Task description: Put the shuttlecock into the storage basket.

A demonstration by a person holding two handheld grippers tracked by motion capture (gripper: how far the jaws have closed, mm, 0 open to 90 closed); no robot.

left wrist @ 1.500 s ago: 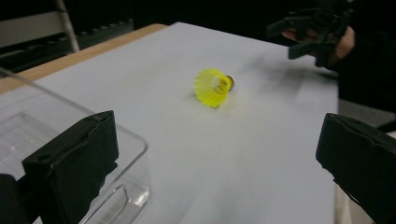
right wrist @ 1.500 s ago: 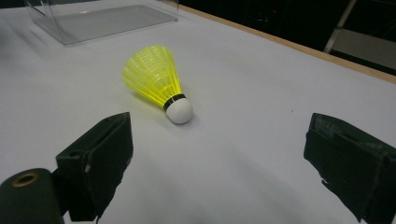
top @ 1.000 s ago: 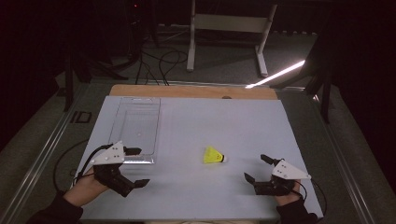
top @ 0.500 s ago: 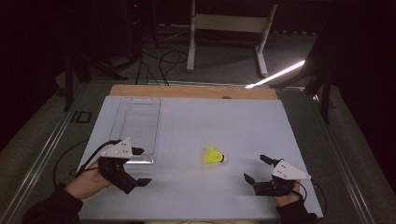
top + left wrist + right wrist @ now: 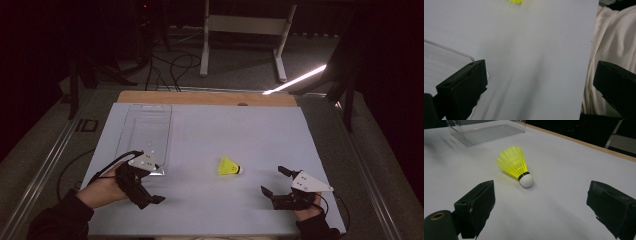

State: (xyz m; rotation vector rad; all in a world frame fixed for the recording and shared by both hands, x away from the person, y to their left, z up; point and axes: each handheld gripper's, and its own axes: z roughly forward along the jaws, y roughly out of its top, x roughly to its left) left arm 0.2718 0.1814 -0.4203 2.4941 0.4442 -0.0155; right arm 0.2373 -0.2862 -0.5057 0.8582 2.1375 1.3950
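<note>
Black left tool (image 5: 150, 192) has slid nearer the clear box (image 5: 145, 135).

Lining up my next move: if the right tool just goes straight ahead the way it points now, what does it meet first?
Most likely the yellow shuttlecock, lying on its side with its white cork toward the right tool. The open jaws frame it in the right gripper view; bare table lies between.

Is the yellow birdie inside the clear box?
No, the birdie lies on the white table, apart from the clear box.
</note>
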